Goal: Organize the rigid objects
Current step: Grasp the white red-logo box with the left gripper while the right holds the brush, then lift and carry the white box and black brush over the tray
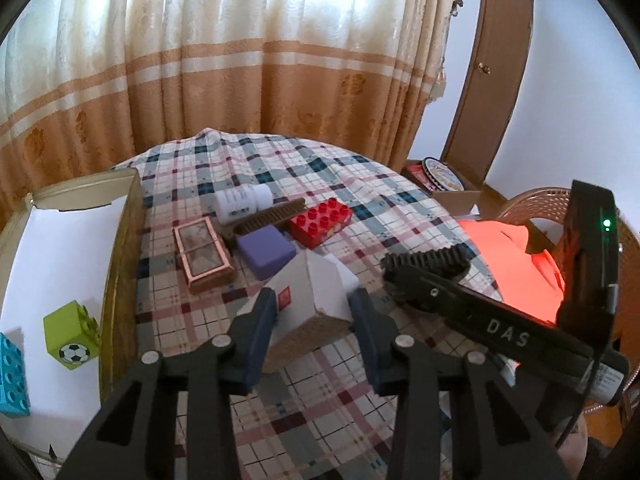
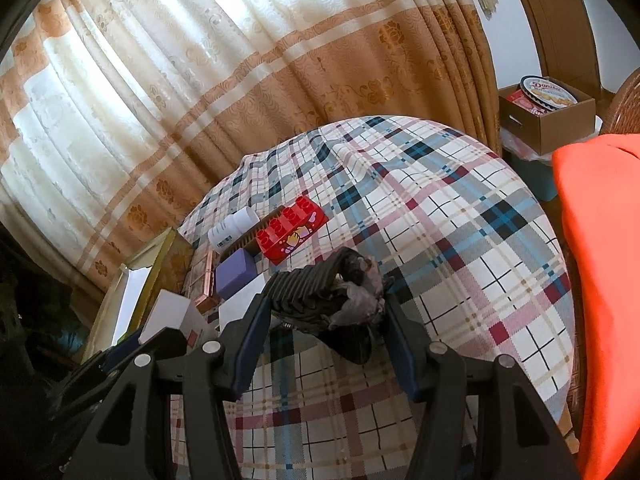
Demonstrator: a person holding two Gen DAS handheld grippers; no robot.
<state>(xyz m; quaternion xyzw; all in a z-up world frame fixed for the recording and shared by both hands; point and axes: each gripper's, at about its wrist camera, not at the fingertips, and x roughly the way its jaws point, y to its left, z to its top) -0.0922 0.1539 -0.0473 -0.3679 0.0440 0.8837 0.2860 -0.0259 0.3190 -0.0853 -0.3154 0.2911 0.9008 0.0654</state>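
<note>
Now your left gripper point(image 1: 314, 312) fingers clamp the white carton point(image 1: 308, 292); gold box point(image 1: 120, 240) lies leftward; right gripper point(image 2: 326, 304) grips a black comb point(image 2: 320, 284).

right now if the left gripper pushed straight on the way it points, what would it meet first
Its fingers already clamp the white box. Going straight on, that box would probably reach the purple block first, though depth is hard to judge through the fisheye.

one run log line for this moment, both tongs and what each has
left tongs: shut on white cardboard box | right tongs: shut on black ridged object | gold-edged open box: green block, blue block
</note>
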